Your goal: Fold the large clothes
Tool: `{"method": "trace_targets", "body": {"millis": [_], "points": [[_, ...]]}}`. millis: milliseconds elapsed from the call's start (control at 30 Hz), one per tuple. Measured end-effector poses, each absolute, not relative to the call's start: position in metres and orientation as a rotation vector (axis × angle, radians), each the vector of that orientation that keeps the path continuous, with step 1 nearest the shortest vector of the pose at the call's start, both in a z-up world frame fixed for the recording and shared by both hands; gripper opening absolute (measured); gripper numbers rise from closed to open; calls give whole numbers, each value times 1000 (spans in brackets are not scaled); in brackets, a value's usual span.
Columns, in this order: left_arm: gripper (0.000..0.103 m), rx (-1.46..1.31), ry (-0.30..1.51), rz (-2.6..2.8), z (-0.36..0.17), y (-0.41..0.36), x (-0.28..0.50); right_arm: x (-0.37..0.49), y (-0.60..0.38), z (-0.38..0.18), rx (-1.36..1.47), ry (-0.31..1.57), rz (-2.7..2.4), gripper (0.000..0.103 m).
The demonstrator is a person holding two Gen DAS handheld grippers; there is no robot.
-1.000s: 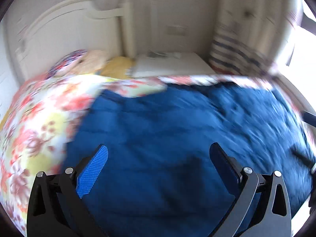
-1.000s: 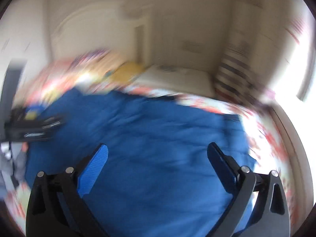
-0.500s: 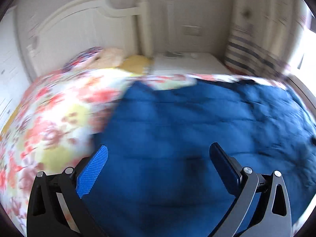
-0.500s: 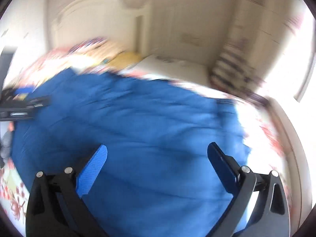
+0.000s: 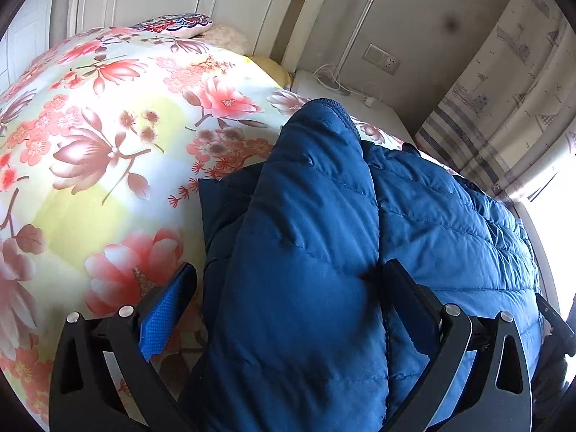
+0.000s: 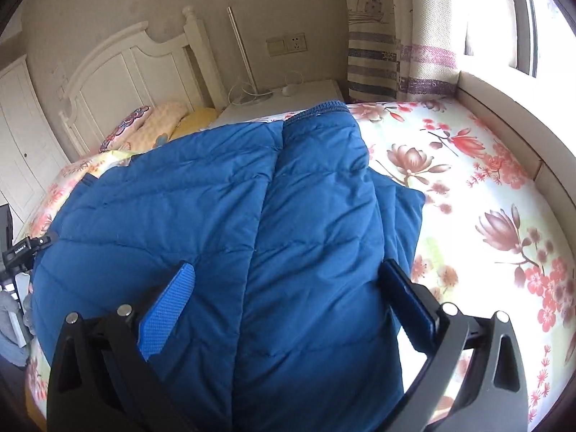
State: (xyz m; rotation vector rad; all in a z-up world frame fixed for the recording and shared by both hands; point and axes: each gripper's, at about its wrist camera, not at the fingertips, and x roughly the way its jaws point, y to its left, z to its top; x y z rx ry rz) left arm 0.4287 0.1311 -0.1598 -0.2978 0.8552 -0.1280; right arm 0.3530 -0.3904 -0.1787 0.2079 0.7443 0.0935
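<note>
Both sleeves of the quilted blue down jacket (image 6: 201, 216) now lie folded inward; each hand-held gripper (image 5: 284, 309) (image 6: 284, 306) hovers spread, so halving comes next.

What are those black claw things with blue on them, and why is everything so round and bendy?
Each claw is a grabbing tool that a person holds, one per hand, with a wide-angle camera on it that bends the picture. One picture looks along the left tool, the other along the right tool. Both are open and hold nothing. Below them a puffy blue jacket lies on a flowery bedspread, with a sleeve folded over the jacket on each side.
</note>
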Motion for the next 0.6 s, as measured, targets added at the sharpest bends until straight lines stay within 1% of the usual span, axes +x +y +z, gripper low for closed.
{"method": "trace_targets", "body": {"millis": [100, 133, 233, 300, 400, 433, 467, 500, 600], "points": [[98, -248, 827, -2, -145, 124, 414, 339, -380, -166, 187, 716, 44, 100], [97, -250, 802, 14, -138, 119, 405, 325, -374, -157, 198, 670, 54, 100], [98, -216, 696, -77, -110, 84, 365, 293, -341, -136, 151, 580, 109, 100], [99, -123, 659, -152, -103, 44, 343, 282, -312, -133, 92, 575, 164, 100], [99, 22, 711, -201, -122, -10, 330, 274, -255, -148, -94, 602, 208, 100], [99, 59, 724, -197, -133, -21, 328, 274, -234, -163, -183, 634, 224, 100], [99, 99, 704, -164, -140, -29, 325, 275, -225, -172, -235, 646, 198, 101], [99, 131, 698, -146, -144, -33, 323, 276, -221, -175, -266, 655, 177, 101], [99, 96, 731, -165, -144, -26, 327, 279, -234, -174, -205, 687, 208, 101]]}}
